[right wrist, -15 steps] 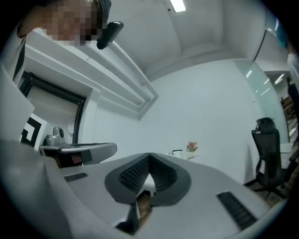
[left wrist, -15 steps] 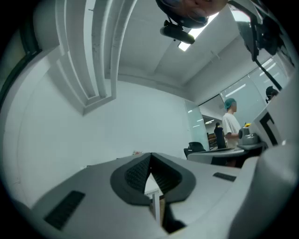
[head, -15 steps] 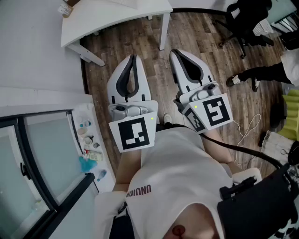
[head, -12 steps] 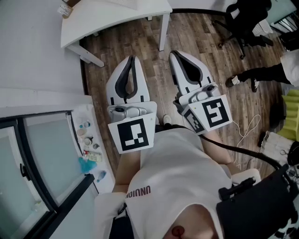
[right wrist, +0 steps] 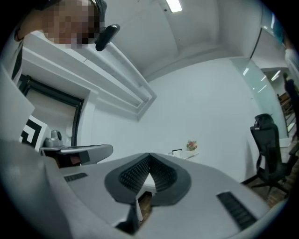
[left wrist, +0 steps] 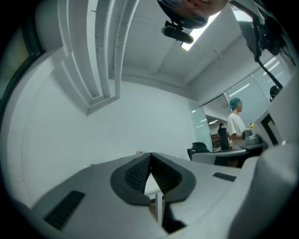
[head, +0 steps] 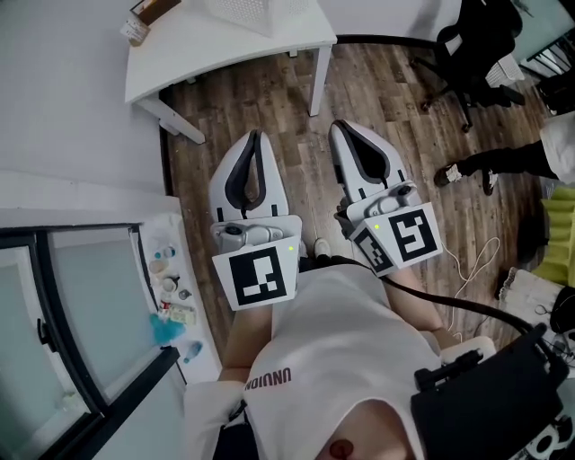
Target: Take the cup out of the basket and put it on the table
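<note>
Both grippers are held close in front of the person's body, over the wooden floor, with their tips toward the white table (head: 193,54). My left gripper (head: 254,137) is shut, its dark ribbed pads meeting with nothing between them (left wrist: 150,158). My right gripper (head: 340,128) is also shut and empty (right wrist: 149,157). A white mesh basket (head: 244,11) shows partly at the top edge, standing on the table. No cup is visible in any view. In the right gripper view the table (right wrist: 186,155) lies ahead, with a small flowery thing (right wrist: 191,145) on it.
A black office chair (head: 476,40) stands at the far right, and another person's legs and shoes (head: 472,166) are beside it. A low white ledge with small bottles (head: 171,283) runs along the left by a glass partition. A white cable (head: 481,247) lies on the floor.
The head view has tipped slightly forward, so more of the table and the basket's lower part show. Both grippers stay shut and have barely moved.
</note>
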The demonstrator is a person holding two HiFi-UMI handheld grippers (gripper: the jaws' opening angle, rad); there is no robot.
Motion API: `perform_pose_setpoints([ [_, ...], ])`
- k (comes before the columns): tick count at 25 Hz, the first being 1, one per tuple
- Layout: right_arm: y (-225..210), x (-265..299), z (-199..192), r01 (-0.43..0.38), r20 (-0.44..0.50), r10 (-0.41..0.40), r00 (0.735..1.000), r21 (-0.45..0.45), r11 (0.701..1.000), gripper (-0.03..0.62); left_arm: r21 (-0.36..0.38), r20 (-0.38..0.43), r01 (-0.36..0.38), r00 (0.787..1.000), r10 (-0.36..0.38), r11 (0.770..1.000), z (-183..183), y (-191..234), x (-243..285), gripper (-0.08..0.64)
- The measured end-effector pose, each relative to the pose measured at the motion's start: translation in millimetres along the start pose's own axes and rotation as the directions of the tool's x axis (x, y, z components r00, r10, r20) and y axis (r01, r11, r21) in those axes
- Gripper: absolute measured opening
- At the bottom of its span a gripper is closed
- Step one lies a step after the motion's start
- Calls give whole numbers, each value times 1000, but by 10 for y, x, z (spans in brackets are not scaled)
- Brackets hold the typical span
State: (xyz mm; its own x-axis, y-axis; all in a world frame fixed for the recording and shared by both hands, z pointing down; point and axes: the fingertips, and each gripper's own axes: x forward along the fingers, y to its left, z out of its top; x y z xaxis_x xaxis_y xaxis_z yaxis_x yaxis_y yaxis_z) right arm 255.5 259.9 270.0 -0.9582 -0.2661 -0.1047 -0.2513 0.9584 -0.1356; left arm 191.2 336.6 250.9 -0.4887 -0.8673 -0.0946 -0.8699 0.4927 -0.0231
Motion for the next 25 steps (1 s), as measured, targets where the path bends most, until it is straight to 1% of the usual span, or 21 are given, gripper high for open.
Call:
perform_pose_setpoints([
  [2,-51,5,41,17,11,-17,1000,8,1000,18,-12,21,5,1000,-5,1000,40,72,-9,12],
  [3,-84,15,68,28,18,-28,999,7,1000,18,-39,43,13,999,-12,999,70,132,-9,12],
  [5,-140,35,95,55,25,-56,998,7,998,18,-147,70,17,998,-7,989,86,295,-27,12],
  [6,-163,44,92,70,26,-70,997,7,998,18,-188,71,5,997,8,982,71,383,-46,12],
  [7,-184,49,85,83,25,-83,996,5,997,18,-201,68,-15,997,29,979,50,462,-65,12],
  [9,-225,51,85,108,27,-108,994,-14,994,18,-182,59,-57,996,69,982,17,576,-102,12],
  [11,-249,52,118,137,44,-135,990,-42,990,18,-168,64,-85,993,97,982,22,666,-129,12],
  [13,-268,74,150,161,60,-157,986,-66,985,18,-173,75,-101,990,115,980,47,743,-128,12],
  [16,-325,155,133,183,57,-179,982,-78,980,20,-179,83,-117,988,133,977,41,819,-64,12],
  [21,-477,418,106,185,62,-180,982,-74,980,19,-174,96,-122,985,140,977,30,886,202,12],
  [25,-654,805,105,165,70,-160,985,-75,983,20,-169,95,-131,984,149,977,-10,975,571,12],
])
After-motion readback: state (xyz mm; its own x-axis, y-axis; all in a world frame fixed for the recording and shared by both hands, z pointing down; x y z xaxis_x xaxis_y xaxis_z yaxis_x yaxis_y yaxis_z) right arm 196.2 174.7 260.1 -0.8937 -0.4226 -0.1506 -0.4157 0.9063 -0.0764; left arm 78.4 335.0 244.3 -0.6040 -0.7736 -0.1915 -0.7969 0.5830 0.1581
